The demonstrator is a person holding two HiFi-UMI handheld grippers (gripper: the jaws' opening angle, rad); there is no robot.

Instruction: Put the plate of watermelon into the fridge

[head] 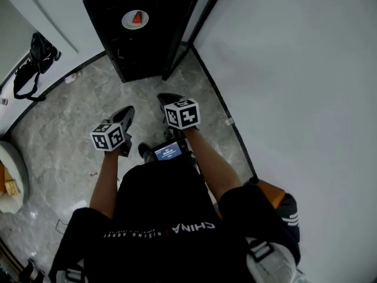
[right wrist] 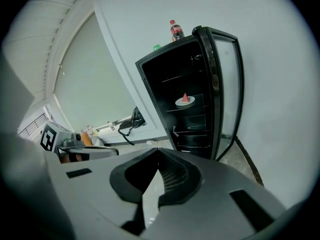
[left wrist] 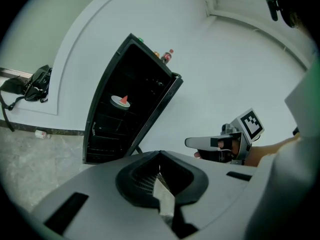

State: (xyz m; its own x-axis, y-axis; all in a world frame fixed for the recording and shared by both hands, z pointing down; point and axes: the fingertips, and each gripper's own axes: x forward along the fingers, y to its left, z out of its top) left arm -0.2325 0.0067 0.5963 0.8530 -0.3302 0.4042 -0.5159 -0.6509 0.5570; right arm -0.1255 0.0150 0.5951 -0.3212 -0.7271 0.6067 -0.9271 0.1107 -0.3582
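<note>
- The plate (right wrist: 185,102) lies flat on a middle shelf of the open fridge (right wrist: 160,84).
- The watermelon slice (right wrist: 185,97) stands on it, tip upward.
- The left tongs (head: 123,118) and right tongs (head: 168,102) are clenched, empty, well apart from the fridge.

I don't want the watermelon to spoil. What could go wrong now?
The fridge door stands wide open, so the plate of watermelon on its shelf may warm up if nobody shuts it. The bottle on top of the fridge might wobble or fall if the door gets slammed.
</note>
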